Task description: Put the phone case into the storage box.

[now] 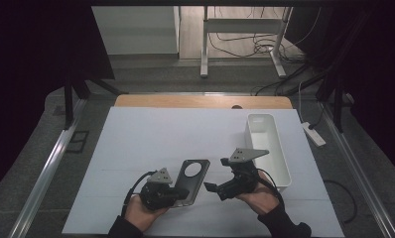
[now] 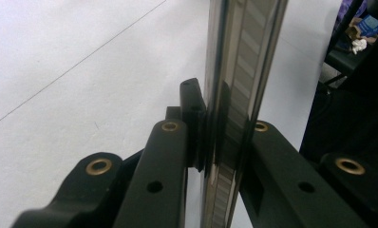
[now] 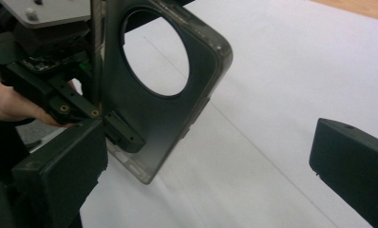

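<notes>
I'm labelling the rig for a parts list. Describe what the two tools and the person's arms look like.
Both tools are black. The left tool and right tool each carry a grey three-cornered plate on top and trail a black cable. The jaws are flat black bars with brass-ringed pivot holes, ending in blocky black pads. The person wears dark sleeves down to the wrists.

High overhead; two close gripper views share the phone case (image 3: 163, 109).
</notes>
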A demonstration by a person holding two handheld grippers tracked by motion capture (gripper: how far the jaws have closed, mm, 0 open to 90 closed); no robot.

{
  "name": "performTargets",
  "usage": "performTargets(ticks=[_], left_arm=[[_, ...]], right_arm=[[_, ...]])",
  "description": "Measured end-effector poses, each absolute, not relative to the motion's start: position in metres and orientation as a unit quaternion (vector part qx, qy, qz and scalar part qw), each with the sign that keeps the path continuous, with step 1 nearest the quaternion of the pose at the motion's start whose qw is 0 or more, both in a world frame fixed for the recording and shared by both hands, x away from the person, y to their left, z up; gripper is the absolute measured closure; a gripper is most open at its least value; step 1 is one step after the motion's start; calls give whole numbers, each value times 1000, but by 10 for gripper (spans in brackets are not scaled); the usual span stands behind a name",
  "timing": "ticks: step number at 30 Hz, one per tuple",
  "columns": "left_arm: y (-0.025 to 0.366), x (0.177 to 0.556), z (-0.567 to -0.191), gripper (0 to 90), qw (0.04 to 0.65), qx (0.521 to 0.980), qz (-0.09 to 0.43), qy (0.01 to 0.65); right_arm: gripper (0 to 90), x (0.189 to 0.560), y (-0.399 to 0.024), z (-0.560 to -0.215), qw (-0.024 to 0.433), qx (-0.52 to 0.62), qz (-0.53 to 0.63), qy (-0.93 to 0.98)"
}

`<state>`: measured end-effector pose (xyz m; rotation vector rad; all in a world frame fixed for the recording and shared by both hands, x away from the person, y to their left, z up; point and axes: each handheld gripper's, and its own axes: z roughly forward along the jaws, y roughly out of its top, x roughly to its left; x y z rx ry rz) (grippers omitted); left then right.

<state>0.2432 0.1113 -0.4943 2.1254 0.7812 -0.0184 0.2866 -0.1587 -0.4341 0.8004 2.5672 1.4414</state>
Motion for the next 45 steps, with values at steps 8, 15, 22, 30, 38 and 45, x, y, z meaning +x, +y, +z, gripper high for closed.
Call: performTargets(ticks=[8,15,22,30,38,45], left_arm=[[109,241,-494,847,426,851,-8,308],[107,240,-493,847,430,851,-14,302],[106,239,-494,847,433,852,-22,295],[107,240,-495,848,445,846,-41,290],[106,241,-495,848,452,845,-54,281],[106,241,-496,848,459,843,-64,274]], right_arm=[[0,288,-162,-429,51,277,478,832],[0,287,-162,-423,57,290,470,832],[229,284,-162,-418,59,288,465,835],[549,283,-165,-416,46,270,492,826],[682,284,-169,-415,30,269,513,815],[748,284,-171,-414,19,268,525,808]])
